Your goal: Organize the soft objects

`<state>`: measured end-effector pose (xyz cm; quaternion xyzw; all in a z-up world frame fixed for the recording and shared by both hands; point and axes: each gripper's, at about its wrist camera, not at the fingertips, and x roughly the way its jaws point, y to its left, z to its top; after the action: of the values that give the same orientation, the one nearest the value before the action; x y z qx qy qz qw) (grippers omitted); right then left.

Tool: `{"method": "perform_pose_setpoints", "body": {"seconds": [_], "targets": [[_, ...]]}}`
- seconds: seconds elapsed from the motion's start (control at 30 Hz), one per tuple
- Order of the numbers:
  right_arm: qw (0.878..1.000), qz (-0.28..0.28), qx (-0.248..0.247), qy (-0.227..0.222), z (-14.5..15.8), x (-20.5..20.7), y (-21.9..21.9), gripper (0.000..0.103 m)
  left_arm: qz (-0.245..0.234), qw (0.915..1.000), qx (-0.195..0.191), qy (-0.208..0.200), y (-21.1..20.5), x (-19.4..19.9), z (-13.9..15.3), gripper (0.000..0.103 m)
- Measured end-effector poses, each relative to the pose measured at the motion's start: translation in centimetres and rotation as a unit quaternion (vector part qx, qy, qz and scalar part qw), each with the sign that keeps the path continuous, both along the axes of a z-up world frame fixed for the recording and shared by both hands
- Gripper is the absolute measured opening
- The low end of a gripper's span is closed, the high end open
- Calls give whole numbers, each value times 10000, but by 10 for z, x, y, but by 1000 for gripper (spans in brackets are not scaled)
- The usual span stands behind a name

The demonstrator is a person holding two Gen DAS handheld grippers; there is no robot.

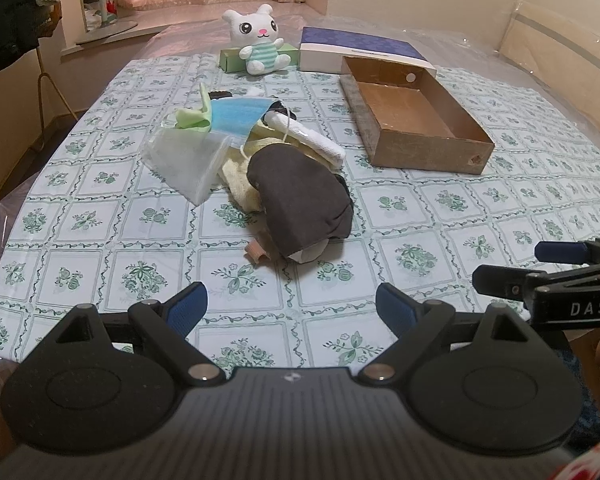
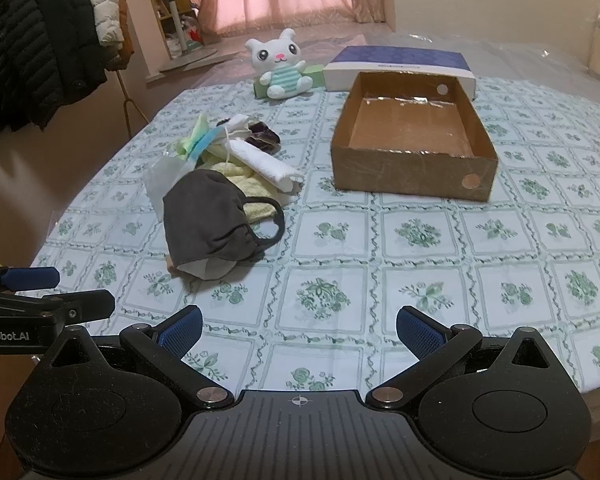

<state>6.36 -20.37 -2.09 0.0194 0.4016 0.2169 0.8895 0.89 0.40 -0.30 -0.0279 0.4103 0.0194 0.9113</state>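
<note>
A heap of soft things lies mid-table: a dark grey face mask (image 1: 304, 200) (image 2: 212, 220) in front, a yellow cloth (image 1: 240, 176) (image 2: 240, 172) under it, a rolled white cloth (image 1: 316, 140) (image 2: 268, 164), a blue surgical mask (image 1: 236, 116), a green cloth (image 1: 192, 118) and a clear plastic bag (image 1: 184, 160). An open brown cardboard box (image 1: 412, 120) (image 2: 412, 136) stands empty to the right. My left gripper (image 1: 292, 308) is open, short of the grey mask. My right gripper (image 2: 300, 328) is open over bare tablecloth; it also shows at the right edge of the left wrist view (image 1: 540, 268).
A white plush bunny (image 1: 260, 40) (image 2: 282, 64) sits at the far side against a green box (image 1: 236, 58). A blue-and-white box lid (image 1: 360, 48) (image 2: 400, 66) lies behind the cardboard box. Dark jackets (image 2: 28, 48) hang on a rack at left. The tablecloth (image 2: 420, 280) has a floral print.
</note>
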Motion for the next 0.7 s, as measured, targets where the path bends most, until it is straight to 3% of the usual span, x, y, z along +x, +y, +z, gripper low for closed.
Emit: {"method": "perform_pose_setpoints", "body": {"seconds": [0.7], "targets": [[9956, 806, 363, -301, -15, 48, 60, 103, 608, 9980, 148, 79, 51, 28, -23, 90]]}}
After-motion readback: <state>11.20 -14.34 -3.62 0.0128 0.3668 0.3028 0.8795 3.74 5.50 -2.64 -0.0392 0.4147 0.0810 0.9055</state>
